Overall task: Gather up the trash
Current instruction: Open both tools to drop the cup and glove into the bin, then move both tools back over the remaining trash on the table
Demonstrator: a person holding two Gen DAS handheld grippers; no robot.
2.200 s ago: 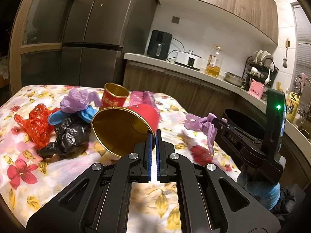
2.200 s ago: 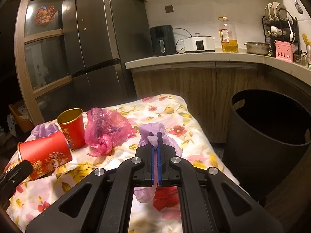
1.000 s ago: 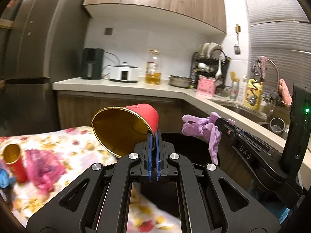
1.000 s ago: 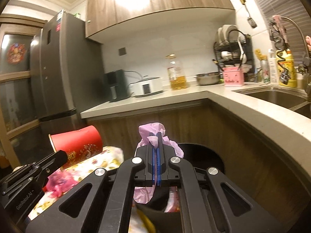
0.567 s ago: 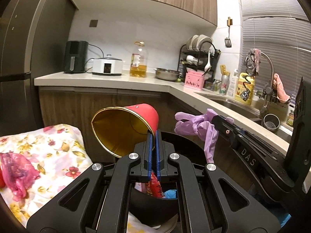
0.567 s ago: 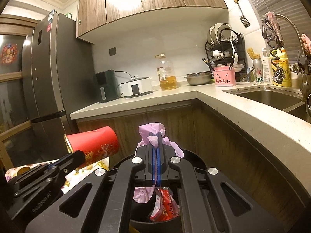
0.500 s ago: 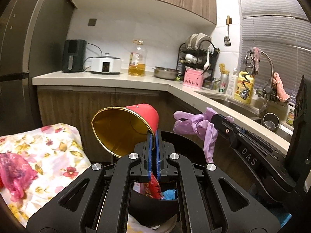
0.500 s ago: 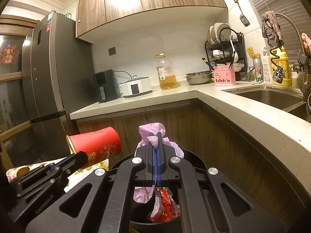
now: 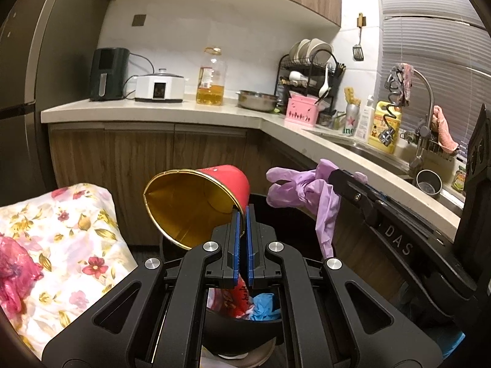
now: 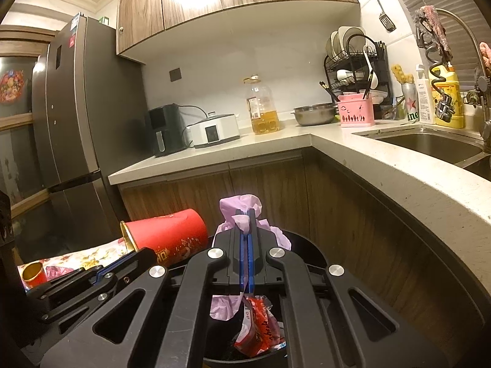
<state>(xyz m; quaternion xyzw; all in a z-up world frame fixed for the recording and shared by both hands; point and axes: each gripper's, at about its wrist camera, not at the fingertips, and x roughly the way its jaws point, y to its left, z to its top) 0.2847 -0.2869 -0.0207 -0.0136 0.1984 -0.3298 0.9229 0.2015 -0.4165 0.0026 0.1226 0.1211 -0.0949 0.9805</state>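
My left gripper is shut on the rim of a red paper cup with a gold inside, tipped sideways above the black trash bin. My right gripper is shut on a purple glove that hangs over the same bin. In the left wrist view the purple glove dangles from the right gripper beside the cup. In the right wrist view the red cup shows at the left. Red wrappers and a blue glove lie inside the bin.
A table with a floral cloth stands left of the bin, with a pink plastic bag on it and a second small red cup. Wooden cabinets and a pale L-shaped counter wrap closely behind and right of the bin.
Both grippers swung from the floral table round to the bin by the cabinets, carrying the cup and the glove. In the last half second they sank slightly closer over the bin.
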